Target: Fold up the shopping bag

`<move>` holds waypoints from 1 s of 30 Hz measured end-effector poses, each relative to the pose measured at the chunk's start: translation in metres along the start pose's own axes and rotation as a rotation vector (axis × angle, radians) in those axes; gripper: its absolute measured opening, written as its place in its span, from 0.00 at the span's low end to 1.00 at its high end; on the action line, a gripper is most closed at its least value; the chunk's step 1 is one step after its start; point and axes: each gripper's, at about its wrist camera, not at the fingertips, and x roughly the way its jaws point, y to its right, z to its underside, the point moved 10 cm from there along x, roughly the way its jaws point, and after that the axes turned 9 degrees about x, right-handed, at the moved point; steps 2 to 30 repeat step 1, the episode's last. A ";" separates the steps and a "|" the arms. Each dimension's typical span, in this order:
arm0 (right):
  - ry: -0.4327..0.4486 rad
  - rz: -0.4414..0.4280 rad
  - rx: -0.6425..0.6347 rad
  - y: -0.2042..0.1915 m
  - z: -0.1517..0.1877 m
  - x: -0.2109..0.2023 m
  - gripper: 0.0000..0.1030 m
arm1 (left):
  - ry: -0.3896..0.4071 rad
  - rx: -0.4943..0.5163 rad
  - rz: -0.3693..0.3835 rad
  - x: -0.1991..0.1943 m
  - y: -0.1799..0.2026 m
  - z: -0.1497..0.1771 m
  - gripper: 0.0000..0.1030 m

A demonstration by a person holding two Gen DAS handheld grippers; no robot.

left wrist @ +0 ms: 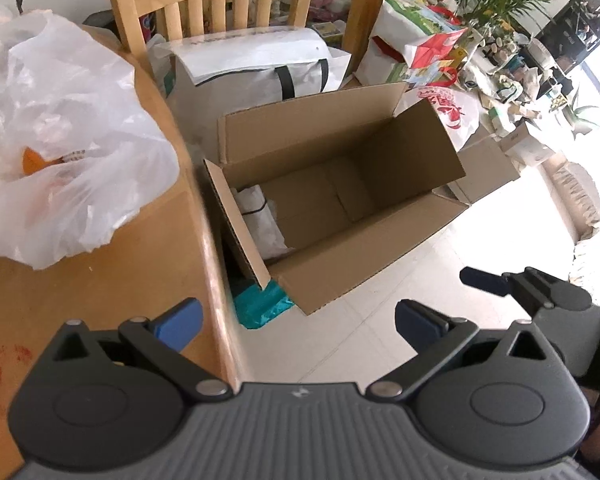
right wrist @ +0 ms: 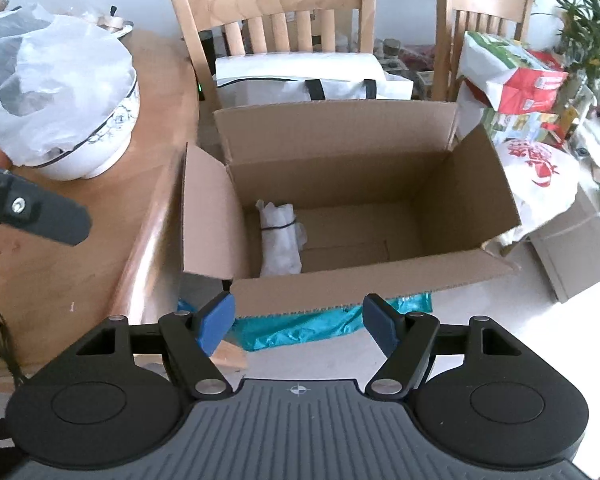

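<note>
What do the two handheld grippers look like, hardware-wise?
Both match. The left gripper and right gripper each have a grey ribbed body with a small crosshair mark, two round black housings, black linkage arms on silver pivot pins, and flat blue finger pads. No cables or sleeves are clearly visible.

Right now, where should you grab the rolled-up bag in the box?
Grab the white bundle in the middle, just below its black band, coming straight down from above. It lies in the box's left corner with tall walls around, so only the top is open. Fingers should straddle its narrow width.
</note>
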 end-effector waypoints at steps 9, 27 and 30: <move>0.007 -0.001 0.004 -0.001 0.002 -0.004 0.68 | 0.022 0.003 -0.006 -0.003 0.000 -0.001 0.99; 0.007 -0.001 0.004 -0.001 0.002 -0.004 0.68 | 0.022 0.003 -0.006 -0.003 0.000 -0.001 0.99; 0.007 -0.001 0.004 -0.001 0.002 -0.004 0.68 | 0.022 0.003 -0.006 -0.003 0.000 -0.001 0.99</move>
